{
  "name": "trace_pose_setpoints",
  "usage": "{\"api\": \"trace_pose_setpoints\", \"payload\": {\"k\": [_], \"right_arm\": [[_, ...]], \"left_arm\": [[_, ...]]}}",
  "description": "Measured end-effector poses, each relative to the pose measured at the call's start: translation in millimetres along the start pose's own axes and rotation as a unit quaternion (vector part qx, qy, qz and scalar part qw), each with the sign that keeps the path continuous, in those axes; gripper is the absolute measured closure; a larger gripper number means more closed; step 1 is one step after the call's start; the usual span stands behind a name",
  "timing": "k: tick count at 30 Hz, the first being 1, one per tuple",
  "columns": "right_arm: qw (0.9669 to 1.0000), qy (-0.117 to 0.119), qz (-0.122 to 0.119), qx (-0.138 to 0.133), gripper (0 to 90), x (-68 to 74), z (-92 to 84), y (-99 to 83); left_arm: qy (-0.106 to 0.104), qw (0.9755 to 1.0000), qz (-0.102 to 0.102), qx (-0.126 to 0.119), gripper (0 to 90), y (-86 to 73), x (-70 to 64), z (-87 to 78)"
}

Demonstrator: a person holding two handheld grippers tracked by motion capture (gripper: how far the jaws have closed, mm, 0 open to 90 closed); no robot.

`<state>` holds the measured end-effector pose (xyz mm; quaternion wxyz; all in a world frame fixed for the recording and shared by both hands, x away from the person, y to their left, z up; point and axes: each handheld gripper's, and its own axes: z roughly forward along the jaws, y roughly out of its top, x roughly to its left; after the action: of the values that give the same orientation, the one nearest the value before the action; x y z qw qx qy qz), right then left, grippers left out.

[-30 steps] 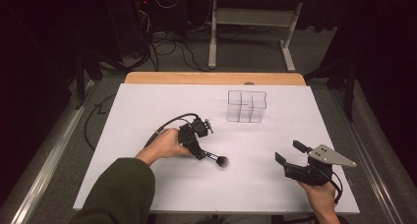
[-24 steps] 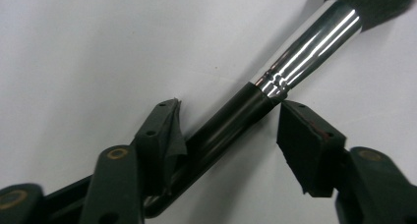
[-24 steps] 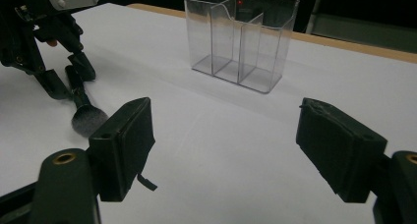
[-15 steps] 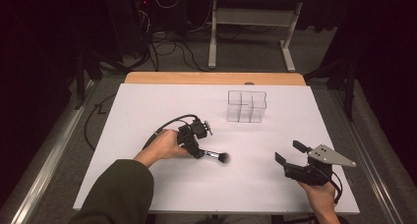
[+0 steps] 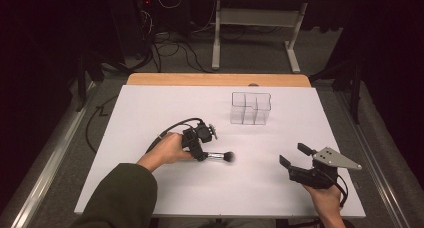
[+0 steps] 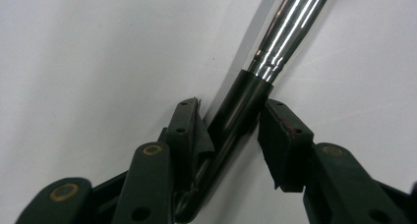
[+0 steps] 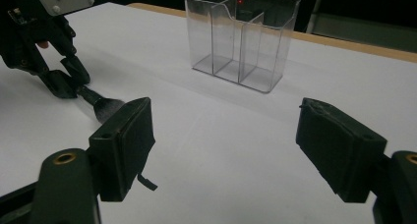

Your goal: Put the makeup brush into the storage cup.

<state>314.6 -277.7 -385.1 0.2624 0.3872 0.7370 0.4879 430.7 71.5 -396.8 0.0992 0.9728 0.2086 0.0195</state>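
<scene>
A makeup brush (image 5: 220,156) with a black handle, chrome ferrule (image 6: 290,22) and dark bristle head (image 7: 105,107) lies on the white table, left of centre. My left gripper (image 5: 202,155) has just been closing its jaws and now both pads (image 6: 282,135) touch the black handle between them. My right gripper (image 5: 293,154) hovers near the front right of the table, open, with nothing between its jaws (image 7: 223,130). A clear three-compartment organizer (image 5: 250,109) stands empty at the back, right of centre.
The white table sheet (image 5: 150,113) has a wooden strip (image 5: 215,79) along its far edge. A black cable (image 5: 172,125) trails from the left gripper toward the left. Beyond the table are a dark floor, cables and a metal desk frame (image 5: 250,38).
The left jaws have closed in on the brush handle. The brush has swung from pointing down-right to lying nearly level across the table. The right gripper has not moved.
</scene>
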Motion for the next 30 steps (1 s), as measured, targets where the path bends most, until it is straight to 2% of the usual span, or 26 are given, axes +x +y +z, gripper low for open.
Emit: {"api": "trace_pose_setpoints", "payload": {"k": [15, 30], "right_arm": [[1.0000, 0.002, 0.003, -0.001, 23.8, -0.1, 0.3, -0.1], [1.0000, 0.002, 0.003, 0.000, 23.8, -0.3, 0.5, -0.1]], "left_arm": [[0.007, 0.9996, -0.009, 0.027, 70.8, 5.9, -6.7, -0.1], [0.022, 0.9994, -0.007, 0.026, 73.8, 5.5, -12.1, -0.4]]}}
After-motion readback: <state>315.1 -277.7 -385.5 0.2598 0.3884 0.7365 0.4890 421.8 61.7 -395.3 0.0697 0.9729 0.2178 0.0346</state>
